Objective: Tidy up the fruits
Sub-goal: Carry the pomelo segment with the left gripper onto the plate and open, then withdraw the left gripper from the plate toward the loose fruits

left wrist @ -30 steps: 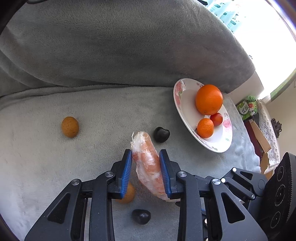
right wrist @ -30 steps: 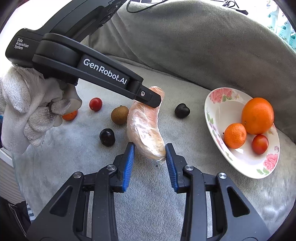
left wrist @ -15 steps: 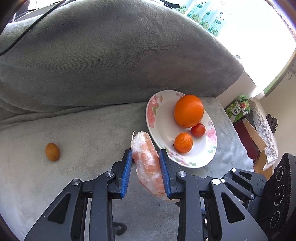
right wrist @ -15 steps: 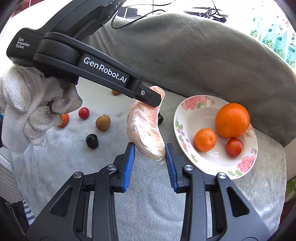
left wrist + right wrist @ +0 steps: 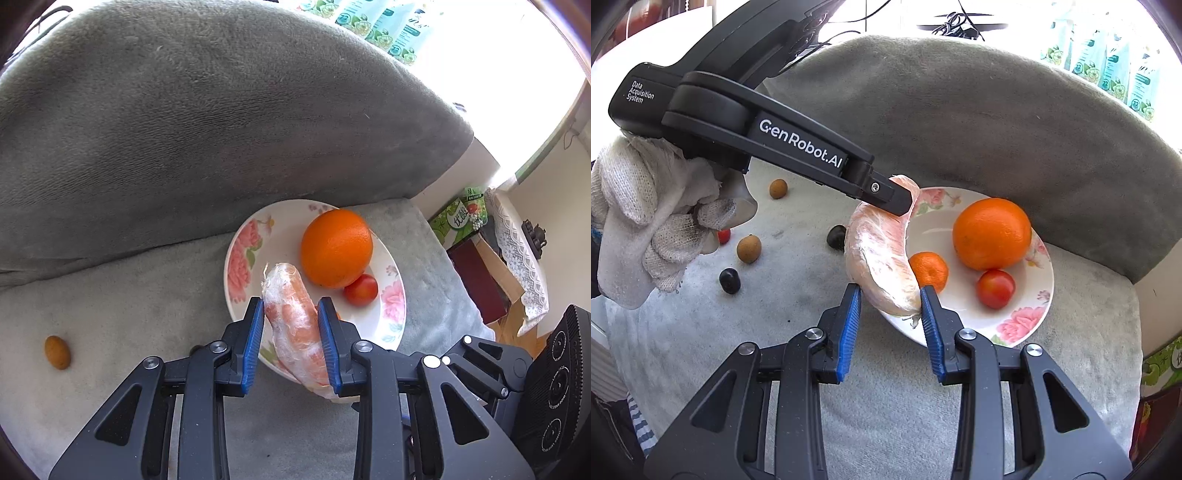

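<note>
left wrist: film-wrapped orange fruit (image 5: 293, 325); crinkled, elongated, curved

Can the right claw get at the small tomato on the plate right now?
Probably not: the right claw is shut on the wrapped fruit, shared with the left claw. Otherwise the tomato lies uncovered nearby.

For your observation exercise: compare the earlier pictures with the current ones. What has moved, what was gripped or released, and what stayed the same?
Both grippers, the left gripper and right gripper, carried the plastic-wrapped fruit from over the grey blanket to above the flowered plate. Nothing was released or newly gripped: both stay clamped on it. The large orange, small orange and red fruit kept their places on the plate.
</note>
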Demonstrator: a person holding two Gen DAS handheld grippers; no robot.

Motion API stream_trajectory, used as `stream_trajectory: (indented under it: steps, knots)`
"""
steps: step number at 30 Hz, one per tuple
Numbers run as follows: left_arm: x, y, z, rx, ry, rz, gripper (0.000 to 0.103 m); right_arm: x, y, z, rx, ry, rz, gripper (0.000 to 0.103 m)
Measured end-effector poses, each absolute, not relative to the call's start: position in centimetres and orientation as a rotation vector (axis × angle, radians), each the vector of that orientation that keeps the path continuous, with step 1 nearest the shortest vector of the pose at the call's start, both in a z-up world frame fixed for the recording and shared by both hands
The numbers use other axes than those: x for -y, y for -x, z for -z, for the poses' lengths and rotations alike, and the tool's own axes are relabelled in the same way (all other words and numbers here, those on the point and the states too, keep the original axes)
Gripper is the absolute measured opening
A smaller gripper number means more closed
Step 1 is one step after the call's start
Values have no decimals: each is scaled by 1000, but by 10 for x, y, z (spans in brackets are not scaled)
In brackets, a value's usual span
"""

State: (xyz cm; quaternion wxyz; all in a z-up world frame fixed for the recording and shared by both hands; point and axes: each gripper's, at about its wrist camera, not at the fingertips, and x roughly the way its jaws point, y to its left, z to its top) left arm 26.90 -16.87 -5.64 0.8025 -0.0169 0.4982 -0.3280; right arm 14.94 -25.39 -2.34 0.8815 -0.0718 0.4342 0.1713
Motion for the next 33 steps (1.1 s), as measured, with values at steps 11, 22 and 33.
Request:
stream_trajectory:
  steps: [11,22,33]
  knots:
    - [200,-279,64,-1088,29,715,28,293,-162,29,-928,121,-331,34]
    - [201,-282,65,-1107,32,688,29,298,-172,40,-927,110,-327,36]
    - [198,-279,59,-1098,39,678,66,303,-155,21,-893,114,-283,77]
